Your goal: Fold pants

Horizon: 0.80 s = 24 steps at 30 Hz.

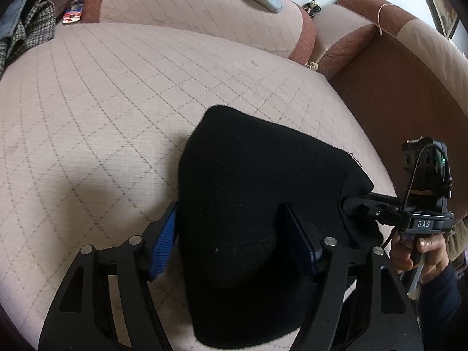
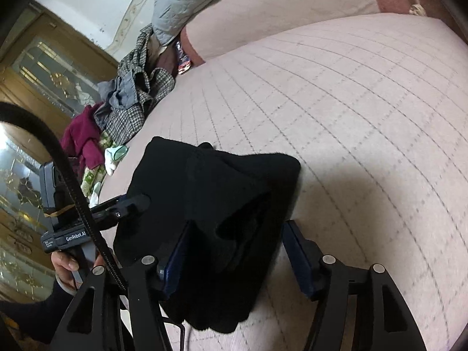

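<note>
The black pants [image 1: 248,190] lie folded into a compact bundle on the pink quilted sofa seat [image 1: 117,102]. My left gripper [image 1: 232,234] stands open wide over the bundle's near end, a blue pad on each side of it. In the right wrist view the same pants [image 2: 210,181] lie between the fingers of my right gripper [image 2: 237,251], which is open: its right pad stands clear of the cloth and its left pad is beside the fold. Each view shows the other gripper, held by a hand [image 1: 421,251] [image 2: 67,263], at the bundle's side.
A heap of checked, grey and maroon clothes [image 2: 131,96] lies at the seat's far end. A grey quilted cover [image 2: 190,0] hangs over the backrest. A brown armrest [image 1: 395,87] borders the seat on the other side. Pink seat cushion [image 2: 351,117] stretches beyond the pants.
</note>
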Tool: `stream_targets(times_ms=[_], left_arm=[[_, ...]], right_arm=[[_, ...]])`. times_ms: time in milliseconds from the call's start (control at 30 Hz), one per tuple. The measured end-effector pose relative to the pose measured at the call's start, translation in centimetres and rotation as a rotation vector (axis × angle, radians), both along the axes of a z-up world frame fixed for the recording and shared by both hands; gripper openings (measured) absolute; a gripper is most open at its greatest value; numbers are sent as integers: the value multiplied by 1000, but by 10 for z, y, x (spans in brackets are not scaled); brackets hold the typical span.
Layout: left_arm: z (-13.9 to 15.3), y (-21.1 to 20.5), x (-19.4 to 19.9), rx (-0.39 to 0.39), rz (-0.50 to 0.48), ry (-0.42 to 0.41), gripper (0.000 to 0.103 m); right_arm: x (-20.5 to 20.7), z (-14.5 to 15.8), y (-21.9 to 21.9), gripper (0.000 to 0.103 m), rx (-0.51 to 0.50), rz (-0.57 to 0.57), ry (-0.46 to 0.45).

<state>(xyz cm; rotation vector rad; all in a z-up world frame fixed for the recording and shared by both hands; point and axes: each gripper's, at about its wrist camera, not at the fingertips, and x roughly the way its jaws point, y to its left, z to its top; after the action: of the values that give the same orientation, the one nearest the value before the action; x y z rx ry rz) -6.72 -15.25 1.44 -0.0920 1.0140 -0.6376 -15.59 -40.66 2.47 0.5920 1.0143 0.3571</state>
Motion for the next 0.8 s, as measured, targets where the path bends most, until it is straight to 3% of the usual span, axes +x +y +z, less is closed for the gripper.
stream_targets(times_ms=[133,400,533,800], left_arm=[[-9,-3,7,-29,10,37,80],[1,-7,4,-15,4,11,73],[12,0,3,-32,0,-6,69],[49,25,6,-33,50,-114,69]], right_arm=[[5,-5,-2,57,14,10,-5],[-2,14,5,40,-84,-2,-56],[-5,26,8,39,-97,-17,-78],[8,52,18,39,-81,-28,-146]])
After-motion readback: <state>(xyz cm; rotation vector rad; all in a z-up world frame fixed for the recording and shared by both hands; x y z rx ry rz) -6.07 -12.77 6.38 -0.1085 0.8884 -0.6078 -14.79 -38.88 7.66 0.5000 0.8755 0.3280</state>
